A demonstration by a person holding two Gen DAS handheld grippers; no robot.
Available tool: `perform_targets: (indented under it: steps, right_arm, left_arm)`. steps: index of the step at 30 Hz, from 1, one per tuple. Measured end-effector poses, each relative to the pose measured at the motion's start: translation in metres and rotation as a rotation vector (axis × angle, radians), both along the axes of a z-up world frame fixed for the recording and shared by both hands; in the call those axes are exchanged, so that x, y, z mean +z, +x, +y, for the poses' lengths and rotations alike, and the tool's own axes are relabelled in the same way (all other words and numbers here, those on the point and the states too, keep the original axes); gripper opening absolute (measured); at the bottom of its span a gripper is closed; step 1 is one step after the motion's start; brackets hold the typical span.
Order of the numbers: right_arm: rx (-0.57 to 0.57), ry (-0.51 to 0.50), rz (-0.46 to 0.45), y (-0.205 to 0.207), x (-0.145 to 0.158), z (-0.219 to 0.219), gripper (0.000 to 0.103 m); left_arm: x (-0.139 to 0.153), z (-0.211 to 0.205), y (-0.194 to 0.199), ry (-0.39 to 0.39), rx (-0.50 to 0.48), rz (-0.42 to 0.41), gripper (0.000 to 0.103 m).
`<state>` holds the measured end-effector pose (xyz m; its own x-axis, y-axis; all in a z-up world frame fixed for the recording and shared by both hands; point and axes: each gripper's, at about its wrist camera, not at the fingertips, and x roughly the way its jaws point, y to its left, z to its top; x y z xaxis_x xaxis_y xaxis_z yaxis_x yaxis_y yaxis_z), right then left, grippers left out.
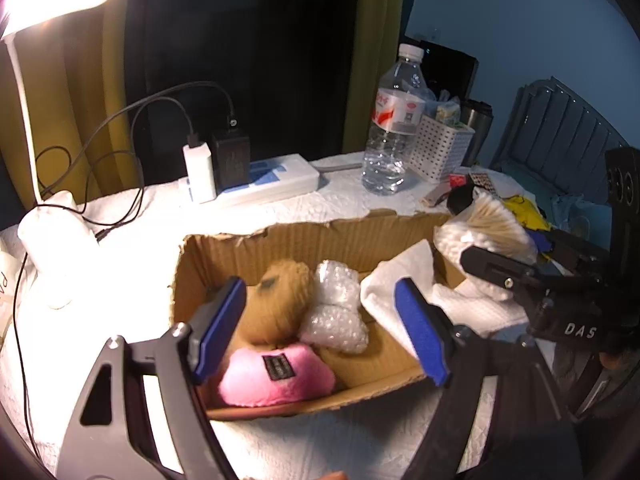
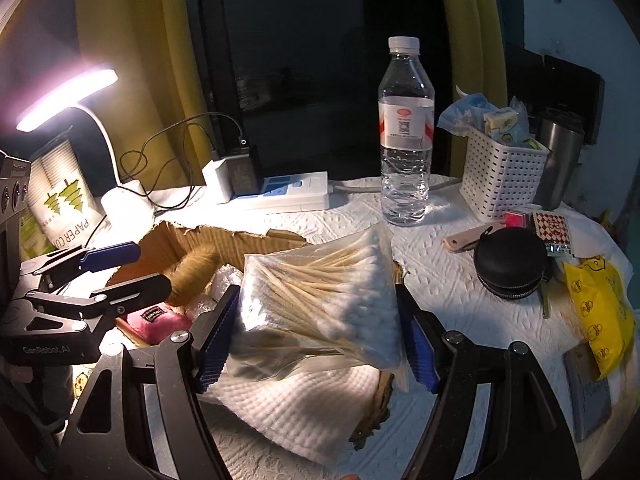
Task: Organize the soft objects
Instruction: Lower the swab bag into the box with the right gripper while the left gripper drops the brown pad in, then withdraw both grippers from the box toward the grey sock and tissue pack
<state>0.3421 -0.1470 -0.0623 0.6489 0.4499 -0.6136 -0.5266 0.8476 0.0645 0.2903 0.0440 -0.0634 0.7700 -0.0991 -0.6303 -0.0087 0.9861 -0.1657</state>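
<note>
Right hand-held gripper [image 2: 316, 336] clamps the bag of cotton swabs [image 2: 320, 304] over the cardboard box [image 1: 304, 236], above the white cloth [image 2: 296, 404]. Left hand-held gripper [image 1: 320, 332] hangs spread wide and empty over the pink plush [image 1: 276, 372] (brown plush [image 1: 280, 300] and bubble wrap [image 1: 336, 312] alongside).

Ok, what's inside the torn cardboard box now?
Inside the torn cardboard box: a brown plush toy, a pink plush cushion, crumpled bubble wrap and a white folded cloth. Anything beneath them is hidden.
</note>
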Motion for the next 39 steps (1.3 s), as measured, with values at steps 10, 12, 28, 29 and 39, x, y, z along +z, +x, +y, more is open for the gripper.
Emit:
perform_targets:
  steps: [10,12,28,29,39]
  right_arm:
    - [0.004,0.0,-0.049,-0.026,0.018,-0.001,0.082]
    - [0.003,0.0,-0.061,-0.032,0.022,-0.002,0.082]
    - [0.006,-0.011,-0.119,-0.096,0.043,-0.006,0.082]
    - [0.006,-0.011,-0.121,-0.1,0.043,-0.005,0.082]
    - [0.022,-0.036,-0.13,-0.137,0.043,0.003,0.082]
  left_arm:
    - [0.023,-0.001,-0.029,0.016,0.009,-0.06,0.078]
    - [0.027,-0.001,-0.037,0.015,0.009,-0.069,0.078]
    - [0.042,-0.008,-0.103,0.012,-0.001,-0.118,0.078]
    - [0.043,-0.008,-0.107,0.011,-0.001,-0.12,0.078]
    - [0.035,-0.001,-0.148,-0.015,0.016,-0.126,0.078]
